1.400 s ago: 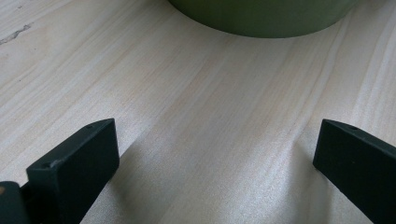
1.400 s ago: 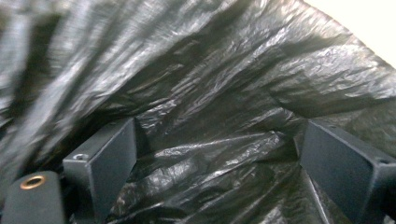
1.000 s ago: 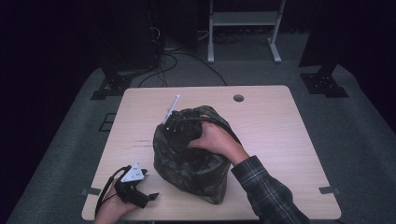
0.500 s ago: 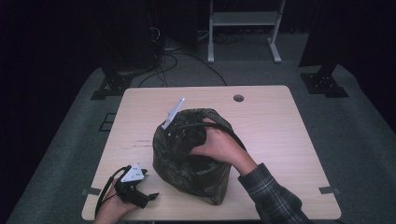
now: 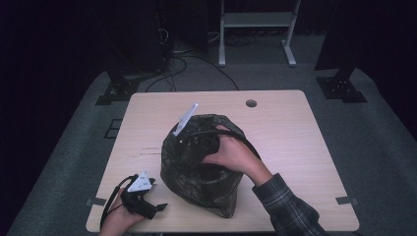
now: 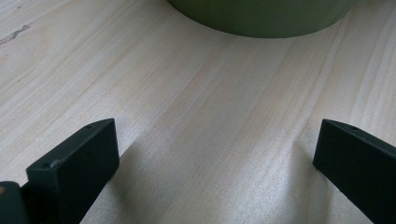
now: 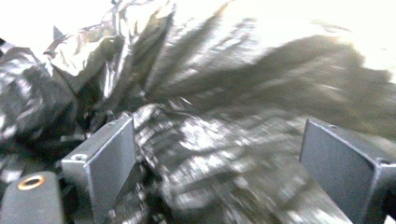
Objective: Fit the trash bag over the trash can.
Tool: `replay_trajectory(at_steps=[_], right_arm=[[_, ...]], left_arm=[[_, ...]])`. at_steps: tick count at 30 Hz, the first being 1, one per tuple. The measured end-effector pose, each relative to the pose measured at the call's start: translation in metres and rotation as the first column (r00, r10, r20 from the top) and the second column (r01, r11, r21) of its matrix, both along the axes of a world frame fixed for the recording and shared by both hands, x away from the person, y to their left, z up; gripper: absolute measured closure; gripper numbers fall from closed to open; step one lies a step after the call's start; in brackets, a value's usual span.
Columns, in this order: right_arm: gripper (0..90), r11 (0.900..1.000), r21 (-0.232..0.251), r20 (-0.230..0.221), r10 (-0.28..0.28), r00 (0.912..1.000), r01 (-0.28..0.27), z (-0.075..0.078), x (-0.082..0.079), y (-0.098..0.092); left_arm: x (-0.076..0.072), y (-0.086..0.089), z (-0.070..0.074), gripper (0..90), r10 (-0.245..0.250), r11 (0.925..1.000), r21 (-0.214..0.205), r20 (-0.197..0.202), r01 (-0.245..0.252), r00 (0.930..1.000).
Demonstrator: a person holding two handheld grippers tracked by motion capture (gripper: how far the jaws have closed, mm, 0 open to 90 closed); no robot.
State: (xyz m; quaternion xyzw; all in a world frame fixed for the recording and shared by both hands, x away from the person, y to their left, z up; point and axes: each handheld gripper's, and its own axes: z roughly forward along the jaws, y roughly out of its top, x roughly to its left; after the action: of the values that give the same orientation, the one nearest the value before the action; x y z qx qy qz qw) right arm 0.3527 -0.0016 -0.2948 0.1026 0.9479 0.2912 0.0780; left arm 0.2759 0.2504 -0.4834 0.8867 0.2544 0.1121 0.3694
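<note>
Sitting mid-bench: crumpled dark camouflage plastic bag [image 5: 201, 169], near side close to the near edge.
Right gripper [image 7: 219, 154]: jaws wide, pushed into the bag.
Left gripper [image 5: 142, 199]: jaws wide, empty, at the near-left corner.
Light wooden bench [image 5: 290, 132]: bare at far, right and left edges.

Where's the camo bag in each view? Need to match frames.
High view: camo bag at table centre.
Left gripper view: olive curved edge at top, likely the bag's base.
Right gripper view: crinkled bag surface between the two spread jaws.
Shared landmark: pale wood table, also under the left jaws.
</note>
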Motion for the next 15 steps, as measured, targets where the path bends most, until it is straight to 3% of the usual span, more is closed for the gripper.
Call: replay_trajectory(at_steps=[7, 15], right_arm=[[9.3, 0.9946, 0.091, 0.008, -0.051, 0.9987, 0.05, 0.019, 0.003, -0.041], [9.3, 0.9755, 0.19, 0.023, -0.116, 0.993, 0.11, 0.032, 0.001, -0.094]], left_arm=[[0.0, 0.0, 0.0, 0.0, 0.0, 1.0, 0.0, 0.001, 0.0, 1.0], [0.0, 0.0, 0.0, 0.0, 0.0, 1.0, -0.001, 0.0, 0.0, 1.0]])
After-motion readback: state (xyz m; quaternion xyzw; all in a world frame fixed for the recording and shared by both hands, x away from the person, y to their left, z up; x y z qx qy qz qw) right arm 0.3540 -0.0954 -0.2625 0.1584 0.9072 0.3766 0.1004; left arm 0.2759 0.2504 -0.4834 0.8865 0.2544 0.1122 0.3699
